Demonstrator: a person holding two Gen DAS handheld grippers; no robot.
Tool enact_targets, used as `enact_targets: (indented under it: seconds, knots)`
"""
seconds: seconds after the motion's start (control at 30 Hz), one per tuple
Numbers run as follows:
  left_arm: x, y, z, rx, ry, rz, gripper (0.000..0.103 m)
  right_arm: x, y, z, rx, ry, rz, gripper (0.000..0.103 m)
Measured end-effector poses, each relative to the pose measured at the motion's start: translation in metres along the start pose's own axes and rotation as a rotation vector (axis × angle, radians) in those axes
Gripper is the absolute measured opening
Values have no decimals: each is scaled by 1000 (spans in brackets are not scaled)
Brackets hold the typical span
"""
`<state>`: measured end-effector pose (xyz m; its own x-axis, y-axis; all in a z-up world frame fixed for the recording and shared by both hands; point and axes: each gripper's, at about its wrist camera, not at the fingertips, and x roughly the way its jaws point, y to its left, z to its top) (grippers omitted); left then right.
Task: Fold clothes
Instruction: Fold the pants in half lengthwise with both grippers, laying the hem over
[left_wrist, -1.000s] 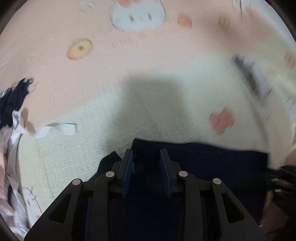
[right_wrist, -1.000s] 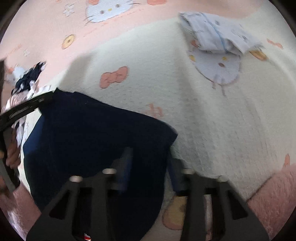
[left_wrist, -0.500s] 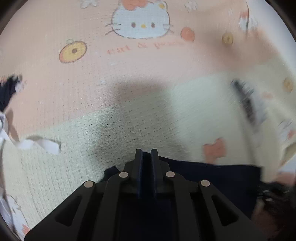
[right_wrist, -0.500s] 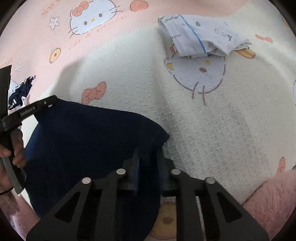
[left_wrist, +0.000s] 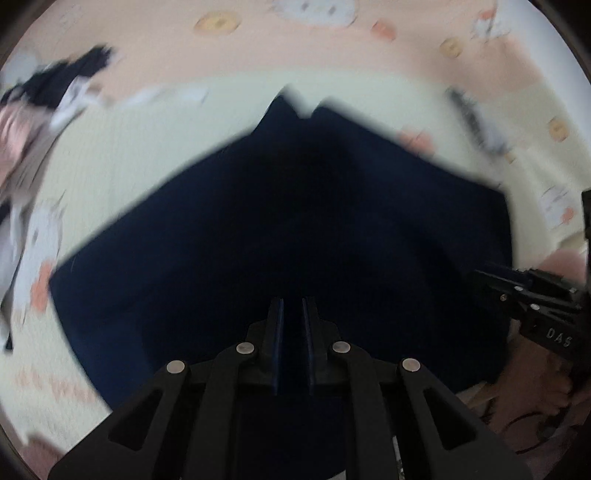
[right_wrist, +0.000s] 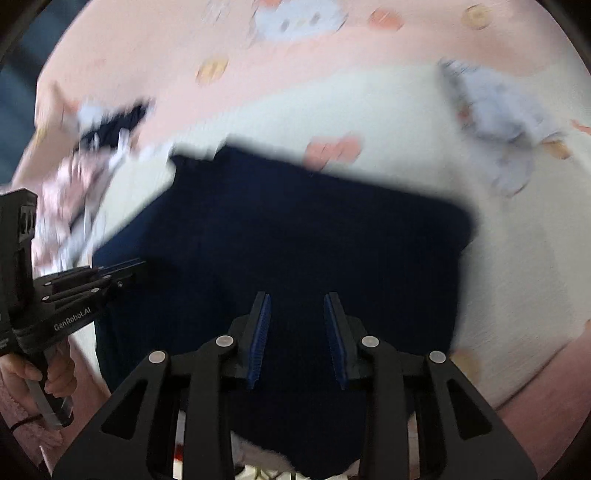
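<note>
On bedspread (right_wrist: 509, 280), navy garment (right_wrist: 314, 236) — left claw (left_wrist: 293, 317) just clamped on it, right claw (right_wrist: 297, 306) just parting, empty — pale cloth (right_wrist: 498, 110) sharper right-view.

Both wrist cameras are looking steeply down, from close above, at the navy garment (left_wrist: 295, 221) on the cartoon-print blanket (right_wrist: 498, 277). The left view is sitting over its left part, the right view over its right; both are sharing the garment and each other's gripper.

Pink-and-cream cartoon-cat blanket (right_wrist: 424, 110) beneath everything, printed with orange bows (right_wrist: 332, 147), yellow donuts (left_wrist: 216, 23) and a pale cat face (right_wrist: 295, 18).
</note>
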<state>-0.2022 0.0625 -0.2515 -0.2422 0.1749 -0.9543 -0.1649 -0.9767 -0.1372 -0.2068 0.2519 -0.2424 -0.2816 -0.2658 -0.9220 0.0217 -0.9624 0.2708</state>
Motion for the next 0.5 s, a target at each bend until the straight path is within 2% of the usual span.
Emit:
enact_targets:
  seconds: [0.03, 0.17, 0.23, 0.33, 0.37, 0.43, 0.5]
  knots:
    - [3, 2, -7, 5, 9, 36, 11, 4, 2, -7, -24, 13, -10, 30]
    - [-14, 18, -14, -60, -8, 48, 11, 20, 18, -18, -147, 11, -89, 30]
    - [-22, 26, -17, -93, -17, 53, 11, 12, 24, -19, -140, -18, -80, 30]
    - [-41, 21, -29, -97, -66, -42, 11, -1, 33, -22, -135, -69, -73, 30]
    - [-41, 16, -35, -84, -61, -60, 11, -5, 37, -23, -140, -80, -70, 30]
    - [-39, 13, -45, -66, -36, -80, 11, 3, 41, -26, -156, -26, -75, 30]
    - [-22, 15, -54, -84, 31, -61, 11, 14, 44, -29, -173, 50, -83, 31]
